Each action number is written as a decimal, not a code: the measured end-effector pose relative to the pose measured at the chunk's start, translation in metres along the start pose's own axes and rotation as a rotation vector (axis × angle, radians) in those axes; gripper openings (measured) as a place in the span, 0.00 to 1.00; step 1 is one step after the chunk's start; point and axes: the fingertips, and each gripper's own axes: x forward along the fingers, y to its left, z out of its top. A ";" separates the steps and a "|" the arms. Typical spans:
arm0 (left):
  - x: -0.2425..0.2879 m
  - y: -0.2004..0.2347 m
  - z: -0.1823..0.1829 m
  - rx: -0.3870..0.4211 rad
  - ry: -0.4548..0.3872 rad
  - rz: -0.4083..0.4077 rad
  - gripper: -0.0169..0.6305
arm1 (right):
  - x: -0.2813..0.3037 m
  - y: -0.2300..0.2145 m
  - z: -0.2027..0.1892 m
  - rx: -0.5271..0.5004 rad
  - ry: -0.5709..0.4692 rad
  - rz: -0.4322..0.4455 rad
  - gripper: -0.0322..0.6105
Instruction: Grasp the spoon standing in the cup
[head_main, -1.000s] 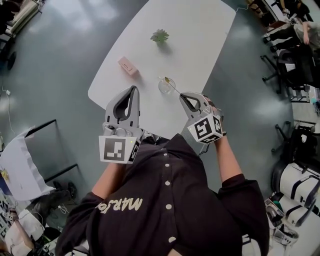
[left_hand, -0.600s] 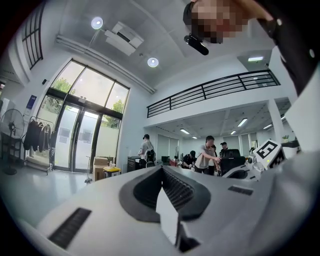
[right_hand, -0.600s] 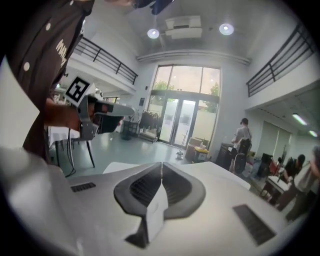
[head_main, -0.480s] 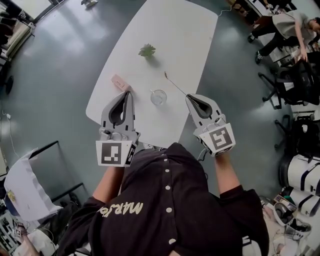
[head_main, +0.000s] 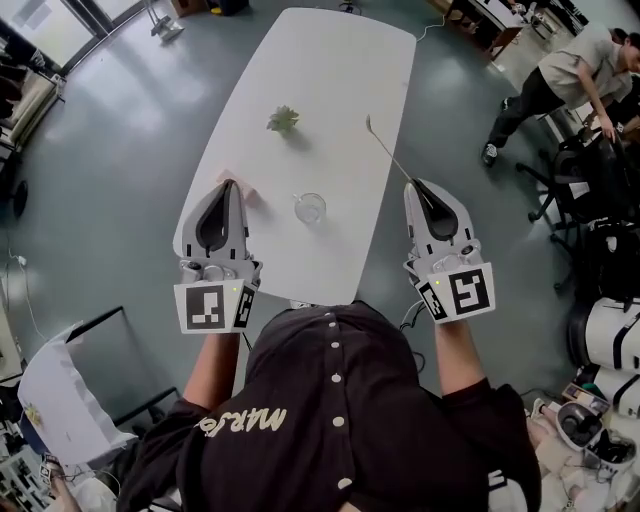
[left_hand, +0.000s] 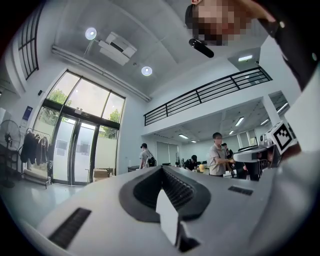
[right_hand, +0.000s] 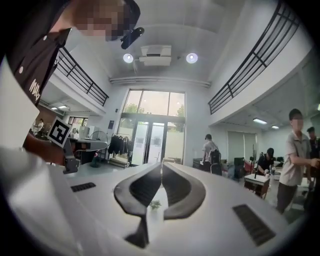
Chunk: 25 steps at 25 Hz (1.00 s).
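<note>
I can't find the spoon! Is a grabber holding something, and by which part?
The right gripper holds the spoon by the end of its handle. The left gripper holds nothing.

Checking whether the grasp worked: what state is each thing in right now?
spoon: out of the cup, held at one end, sticking out past the jaws.
cup: upright on the table, no spoon in it.
right gripper: shut on the spoon.
left gripper: shut, empty.
plant: upright on the table.
pink box: lying on the table, partly hidden by the left gripper.
</note>
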 end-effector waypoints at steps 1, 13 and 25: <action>0.000 0.002 0.002 0.005 -0.004 0.003 0.04 | -0.003 -0.005 0.004 0.007 -0.015 -0.019 0.06; -0.008 0.012 0.020 0.041 -0.034 0.032 0.04 | -0.040 -0.045 0.039 0.008 -0.123 -0.178 0.06; -0.014 0.012 0.018 0.040 -0.022 0.046 0.04 | -0.058 -0.063 0.037 0.008 -0.135 -0.250 0.06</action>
